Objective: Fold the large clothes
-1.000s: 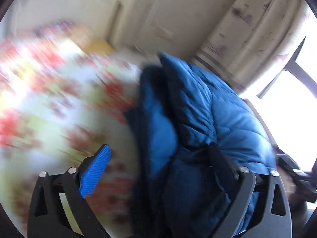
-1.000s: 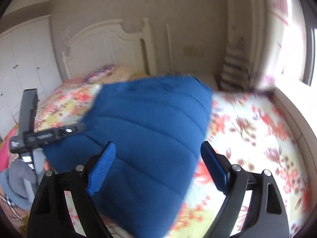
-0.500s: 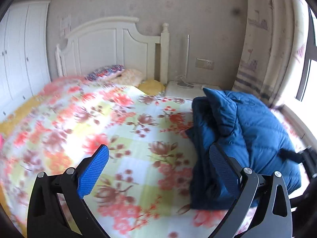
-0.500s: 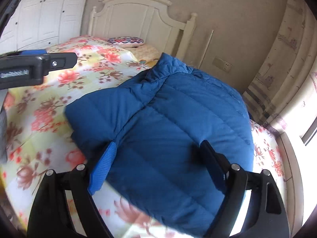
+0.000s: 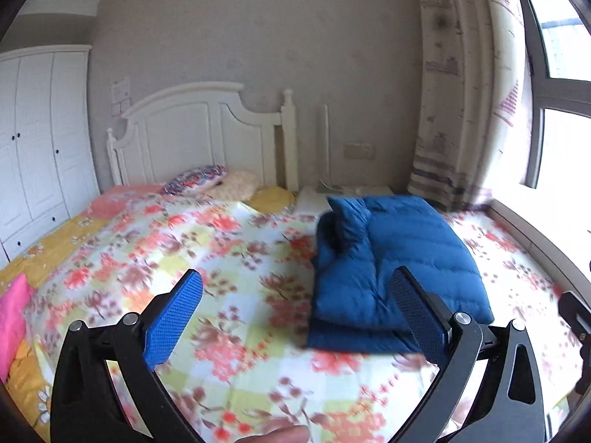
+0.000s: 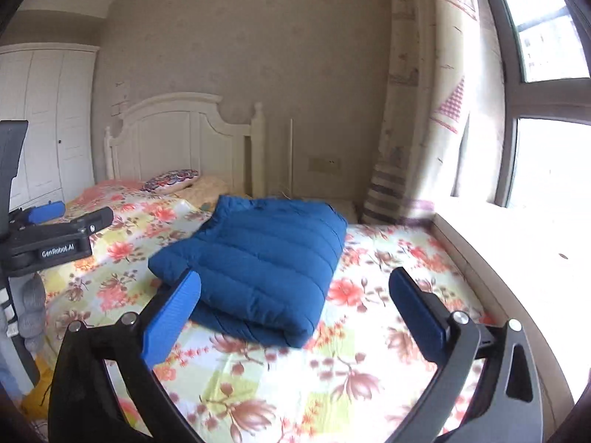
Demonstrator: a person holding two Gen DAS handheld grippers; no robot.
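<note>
A folded blue puffer jacket [image 5: 391,269] lies on the floral bedspread [image 5: 207,258], toward the window side of the bed. My left gripper [image 5: 295,284] is open and held back above the bed; nothing sits between its blue pads [image 5: 173,317], and the jacket lies beyond its right finger. In the right wrist view the jacket [image 6: 266,258] lies ahead and slightly left. My right gripper [image 6: 295,282] hovers short of it, its jaws opening wide with nothing between them. The left gripper [image 6: 55,236] shows at that view's left edge.
A white headboard [image 5: 199,136] and pillows [image 5: 207,181] stand at the far end of the bed. A white wardrobe [image 5: 33,140] fills the left. A curtain [image 6: 417,110], window ledge [image 6: 498,236] and window border the right. A pink cloth [image 5: 11,306] lies at the near left.
Both grippers have drawn back and risen away from the jacket, which now lies folded and free on the bed. The right jaws stand wider than before.
</note>
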